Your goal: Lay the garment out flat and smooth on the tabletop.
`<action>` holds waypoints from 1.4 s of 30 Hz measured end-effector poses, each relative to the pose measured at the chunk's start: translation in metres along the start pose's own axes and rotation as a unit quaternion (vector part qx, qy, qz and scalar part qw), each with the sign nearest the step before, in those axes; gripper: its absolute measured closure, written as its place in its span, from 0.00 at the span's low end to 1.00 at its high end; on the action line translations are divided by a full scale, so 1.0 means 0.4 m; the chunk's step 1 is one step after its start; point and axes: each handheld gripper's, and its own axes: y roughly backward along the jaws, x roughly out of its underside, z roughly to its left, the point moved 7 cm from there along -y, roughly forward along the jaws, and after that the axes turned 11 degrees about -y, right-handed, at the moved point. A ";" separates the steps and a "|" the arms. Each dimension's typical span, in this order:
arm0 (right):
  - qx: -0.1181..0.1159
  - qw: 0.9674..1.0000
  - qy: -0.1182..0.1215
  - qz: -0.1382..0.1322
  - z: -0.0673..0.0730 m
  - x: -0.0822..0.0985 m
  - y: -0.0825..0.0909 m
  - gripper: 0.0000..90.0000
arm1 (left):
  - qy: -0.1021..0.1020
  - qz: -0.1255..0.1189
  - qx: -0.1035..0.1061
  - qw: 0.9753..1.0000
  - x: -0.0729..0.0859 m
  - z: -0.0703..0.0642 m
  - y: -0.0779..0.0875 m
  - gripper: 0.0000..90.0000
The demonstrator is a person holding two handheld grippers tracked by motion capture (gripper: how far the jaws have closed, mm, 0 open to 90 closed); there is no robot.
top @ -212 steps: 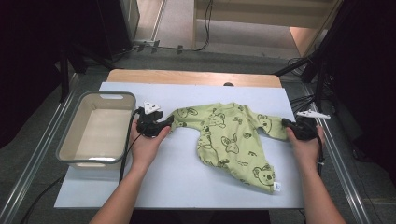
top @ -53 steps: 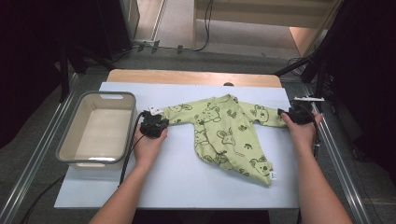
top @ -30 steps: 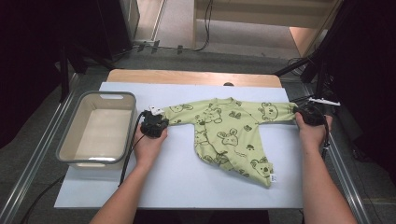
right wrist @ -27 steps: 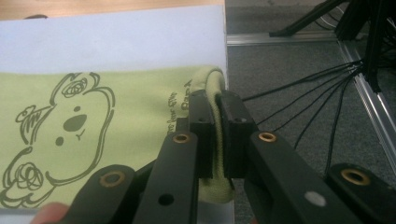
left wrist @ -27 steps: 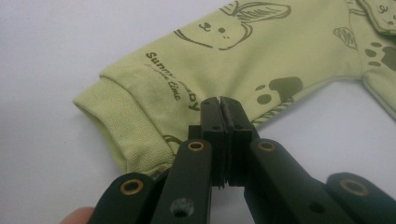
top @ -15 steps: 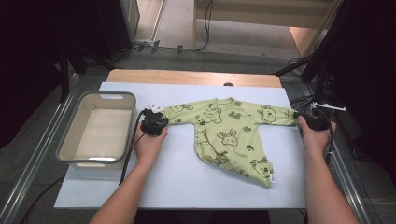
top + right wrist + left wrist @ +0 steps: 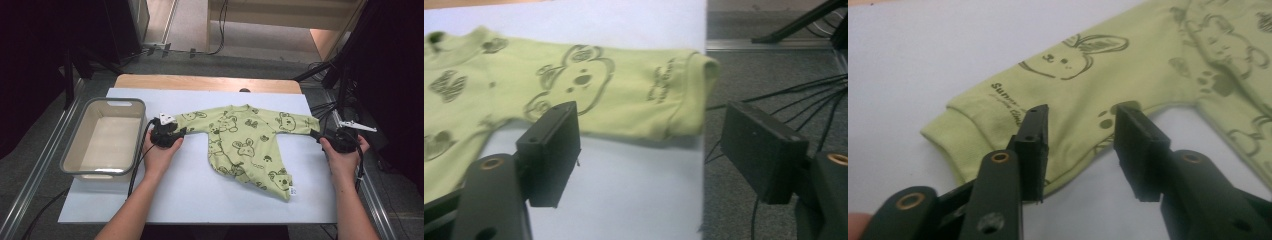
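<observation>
A pale green, long-sleeved baby garment printed with dark cartoon animals (image 7: 247, 145) lies face up on a white sheet covering the table (image 7: 200, 200), its two sleeves stretched out straight to either side and its lower body trailing toward the person's right. The spreading looks largely done: both sleeves are flat, while the lower part is rumpled and twisted at the hem, so smoothing or folding appears to be left. The left gripper (image 7: 1080, 145) has just been opening; its black jaws now stand apart over the left cuff, with the sleeve edge between them but not pinched. The right gripper (image 7: 649, 150) has also just been opening; its jaws are spread wide, and the right sleeve's cuff (image 7: 696, 95), which reaches the sheet's edge, lies beyond them, untouched. In the high view the person's left hand (image 7: 160, 150) rests beside the left cuff, and the right hand (image 7: 342, 150) sits off the sheet's right edge. An empty grey plastic tub (image 7: 105, 137) stands to the left, well apart from the garment. The garment's fastenings and small hem label are too small to read, and the dark surroundings of the table hide what stands there.
</observation>
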 end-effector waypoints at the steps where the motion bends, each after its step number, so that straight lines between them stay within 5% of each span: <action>1: -0.003 1.000 0.000 0.001 0.006 0.004 0.005 0.21 | -0.001 -0.003 0.005 1.000 -0.002 -0.003 0.006 0.55; 12: -0.040 0.999 0.027 -0.010 0.088 0.047 0.072 0.06 | -0.012 -0.046 0.080 0.996 -0.033 -0.072 0.066 0.29; 16: -0.059 0.998 0.032 -0.013 0.121 0.060 0.101 0.00 | -0.007 -0.065 0.128 0.990 -0.041 -0.105 0.089 0.22; 24: -0.077 0.995 0.053 -0.016 0.168 0.095 0.140 0.00 | -0.041 -0.063 0.166 0.983 -0.038 -0.179 0.108 0.02; 42: -0.117 0.989 0.087 -0.015 0.299 0.182 0.194 0.00 | -0.089 -0.051 0.201 0.974 -0.001 -0.325 0.121 0.00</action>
